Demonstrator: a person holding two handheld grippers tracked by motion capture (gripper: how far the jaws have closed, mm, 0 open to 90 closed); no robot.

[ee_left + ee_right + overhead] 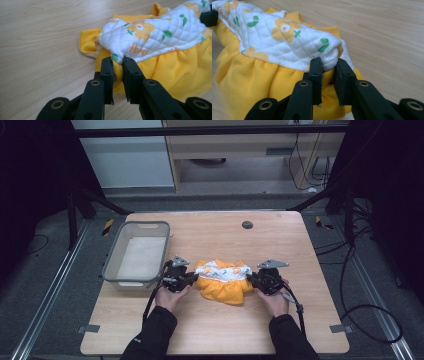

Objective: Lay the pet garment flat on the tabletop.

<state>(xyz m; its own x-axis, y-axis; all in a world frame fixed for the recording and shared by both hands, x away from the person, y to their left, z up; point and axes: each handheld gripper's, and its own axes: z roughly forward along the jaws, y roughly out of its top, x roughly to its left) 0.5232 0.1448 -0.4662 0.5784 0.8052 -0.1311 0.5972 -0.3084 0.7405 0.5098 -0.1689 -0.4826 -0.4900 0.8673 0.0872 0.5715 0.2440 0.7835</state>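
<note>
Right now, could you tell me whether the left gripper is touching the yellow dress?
Touching: in the left gripper view, the left gripper has the yellow dress bunched between its jaws.

Items on the wooden table, counted by kind.
One yellow garment (223, 282) with a white quilted flower-print panel; one grey basket (112, 260); two grippers, left gripper (191, 279) and right gripper (251, 280); one table (210, 330).

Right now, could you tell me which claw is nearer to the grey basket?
Left. The left claw grips the garment beside the basket; the right claw holds its far end.
</note>
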